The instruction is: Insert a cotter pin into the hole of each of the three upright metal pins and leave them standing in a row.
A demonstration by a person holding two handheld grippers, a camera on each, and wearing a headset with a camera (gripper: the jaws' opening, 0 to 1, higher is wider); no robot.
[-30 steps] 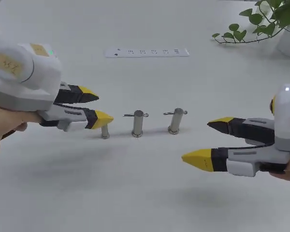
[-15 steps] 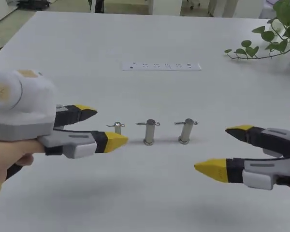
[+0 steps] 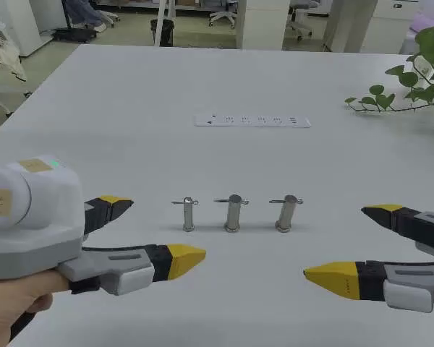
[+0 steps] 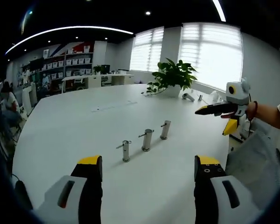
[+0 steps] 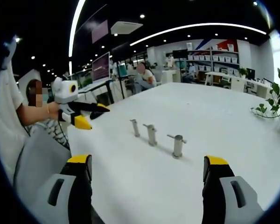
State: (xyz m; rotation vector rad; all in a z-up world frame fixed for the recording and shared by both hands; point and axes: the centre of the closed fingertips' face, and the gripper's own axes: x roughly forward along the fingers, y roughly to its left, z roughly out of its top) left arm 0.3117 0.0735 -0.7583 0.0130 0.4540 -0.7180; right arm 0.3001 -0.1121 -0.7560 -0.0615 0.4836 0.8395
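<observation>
Three upright metal pins stand in a row on the white table: left pin [image 3: 188, 215], middle pin [image 3: 233, 212], right pin [image 3: 286, 212]. Each has a thin cotter pin through its top. The same row appears as pins [image 4: 125, 150], [image 4: 147, 139], [image 4: 164, 129] in the left gripper view and pins [image 5: 134, 127], [image 5: 151, 134], [image 5: 178, 145] in the right gripper view. My left gripper [image 3: 159, 231] is open, left of the row and apart from it. My right gripper [image 3: 347, 244] is open, to the right, holding nothing.
A white power strip [image 3: 252, 121] lies farther back on the table. A potted plant's leaves [image 3: 412, 79] hang over the far right corner. Chairs and desks stand beyond the table's far edge. A seated person [image 5: 142, 77] is visible in the background.
Both grippers have drawn back from the pin row, toward me and apart. The camera has tilted up, showing more of the table. The three pins stand unchanged.
</observation>
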